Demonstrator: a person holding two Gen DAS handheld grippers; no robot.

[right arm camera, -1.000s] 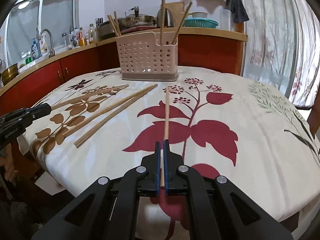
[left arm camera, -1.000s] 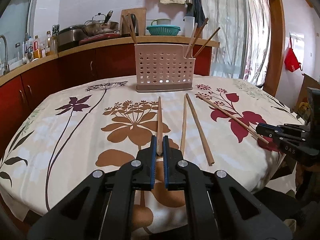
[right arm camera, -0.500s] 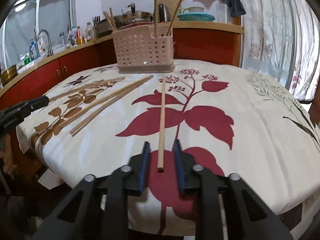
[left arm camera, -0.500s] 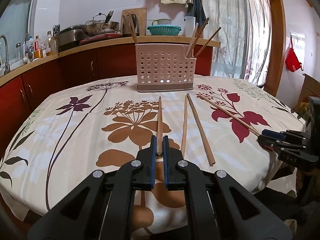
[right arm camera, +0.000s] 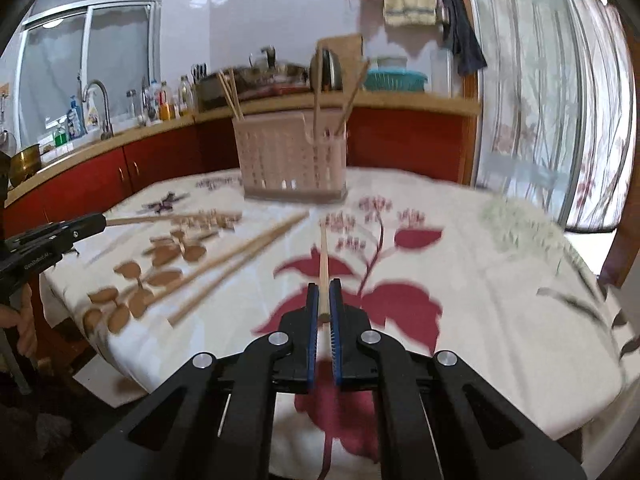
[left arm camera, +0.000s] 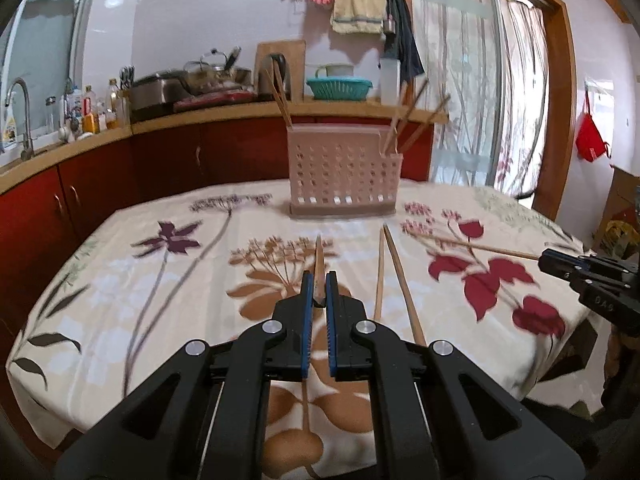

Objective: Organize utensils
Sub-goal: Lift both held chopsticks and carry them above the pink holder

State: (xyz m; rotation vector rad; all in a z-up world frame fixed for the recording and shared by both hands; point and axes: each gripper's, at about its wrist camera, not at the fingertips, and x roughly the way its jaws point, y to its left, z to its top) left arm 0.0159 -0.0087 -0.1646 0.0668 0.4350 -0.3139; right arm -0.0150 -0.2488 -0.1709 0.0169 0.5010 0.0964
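Item one: my left gripper, jaws clamped on the near end of a brown chopstick that runs forward toward the holder.

Item two: my right gripper, jaws pinched narrow on the near end of a pale chopstick, which points ahead over the red leaf print.

Item three: two loose chopsticks lying on the flowered tablecloth, between my two grippers, close together at the far ends and spreading apart toward me.

Item four: perforated pink utensil holder, upright at the far side of the table. It holds chopsticks at its left end and a leaning bunch at its right end; the right-wrist view is blurred, so I cannot count them with confidence.

Item five: backdrop. Red cabinets under a wooden counter with pots, bottles and a teal basket; a tap by the window; cloths hung on the wall; a curtained glass door.
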